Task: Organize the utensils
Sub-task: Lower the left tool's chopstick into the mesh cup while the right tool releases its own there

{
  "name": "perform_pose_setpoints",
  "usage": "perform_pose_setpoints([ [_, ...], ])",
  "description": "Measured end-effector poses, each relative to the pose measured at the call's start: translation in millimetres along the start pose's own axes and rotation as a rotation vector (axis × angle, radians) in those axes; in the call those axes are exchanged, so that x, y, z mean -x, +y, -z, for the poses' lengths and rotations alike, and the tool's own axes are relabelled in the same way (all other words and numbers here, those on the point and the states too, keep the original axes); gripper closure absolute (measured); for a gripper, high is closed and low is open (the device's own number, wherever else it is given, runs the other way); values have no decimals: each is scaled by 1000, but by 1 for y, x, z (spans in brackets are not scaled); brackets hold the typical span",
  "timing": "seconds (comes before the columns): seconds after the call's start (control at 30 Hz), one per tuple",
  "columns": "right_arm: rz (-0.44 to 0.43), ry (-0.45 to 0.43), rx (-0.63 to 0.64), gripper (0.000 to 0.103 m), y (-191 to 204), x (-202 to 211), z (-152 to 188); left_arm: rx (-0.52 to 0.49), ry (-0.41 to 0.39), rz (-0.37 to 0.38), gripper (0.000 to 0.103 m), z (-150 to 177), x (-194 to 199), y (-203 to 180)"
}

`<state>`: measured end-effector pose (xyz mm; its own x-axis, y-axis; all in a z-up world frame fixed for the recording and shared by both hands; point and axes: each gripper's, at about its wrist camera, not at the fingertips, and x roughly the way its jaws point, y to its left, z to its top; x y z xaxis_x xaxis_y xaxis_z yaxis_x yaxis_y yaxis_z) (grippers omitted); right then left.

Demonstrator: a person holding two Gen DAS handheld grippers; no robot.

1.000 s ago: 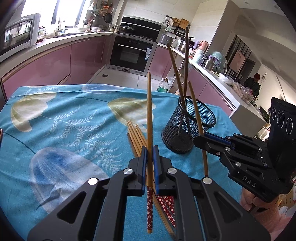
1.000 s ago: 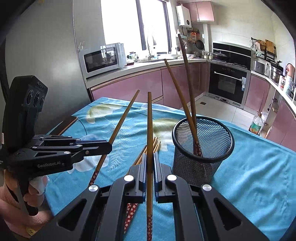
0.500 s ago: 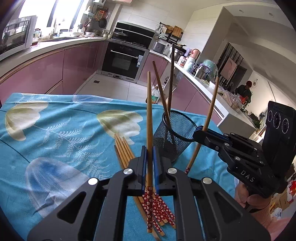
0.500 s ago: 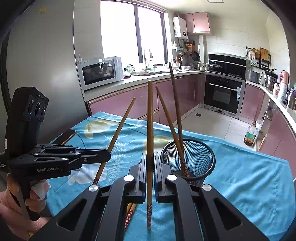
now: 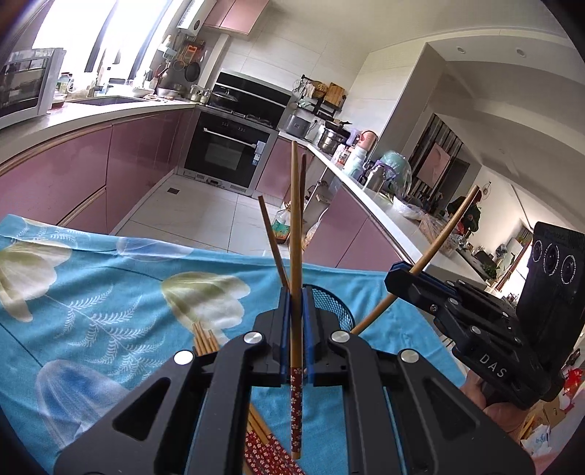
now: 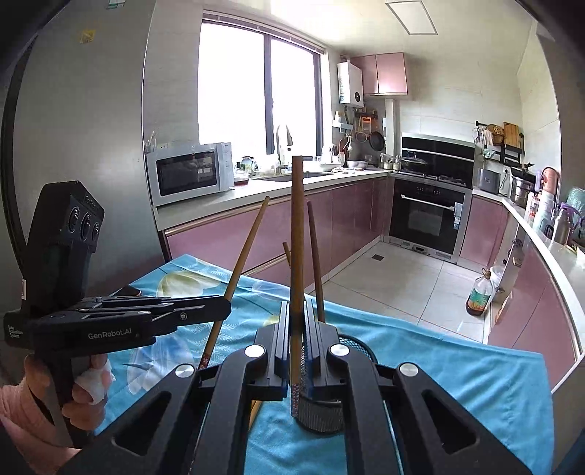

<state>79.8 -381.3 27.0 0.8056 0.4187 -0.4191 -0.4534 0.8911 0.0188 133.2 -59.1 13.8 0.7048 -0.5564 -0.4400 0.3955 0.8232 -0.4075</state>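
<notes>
Each gripper pinches one chopstick upright, clear of the table. Left gripper (image 5: 295, 310) is closed on its chopstick (image 5: 294, 234); right gripper (image 6: 297, 321) is closed on its chopstick (image 6: 297, 237) above the mesh holder (image 6: 321, 416). Two sticks stand inside. Loose chopsticks (image 5: 204, 338) lie just left. Blue tablecloth (image 5: 91, 310) extends open further left.

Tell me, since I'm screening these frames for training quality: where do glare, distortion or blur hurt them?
Left wrist view: the window at upper left is blown out, the counter edge bows from fisheye distortion, and the held chopstick stays sharp. Right wrist view: the window is overexposed to white, corners are vignetted black, and the mesh holder is mostly hidden behind the right gripper.
</notes>
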Motion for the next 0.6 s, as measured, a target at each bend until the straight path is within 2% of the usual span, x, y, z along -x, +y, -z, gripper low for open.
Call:
perform_pose_setpoints([
  [0.27, 15, -39, 26, 97, -5, 5, -20, -8, -103, 13, 96, -22, -8, -17],
  [0.6, 60, -67, 57, 97, -9, 0, -35, 8, -142, 19, 96, -35, -25, -27],
])
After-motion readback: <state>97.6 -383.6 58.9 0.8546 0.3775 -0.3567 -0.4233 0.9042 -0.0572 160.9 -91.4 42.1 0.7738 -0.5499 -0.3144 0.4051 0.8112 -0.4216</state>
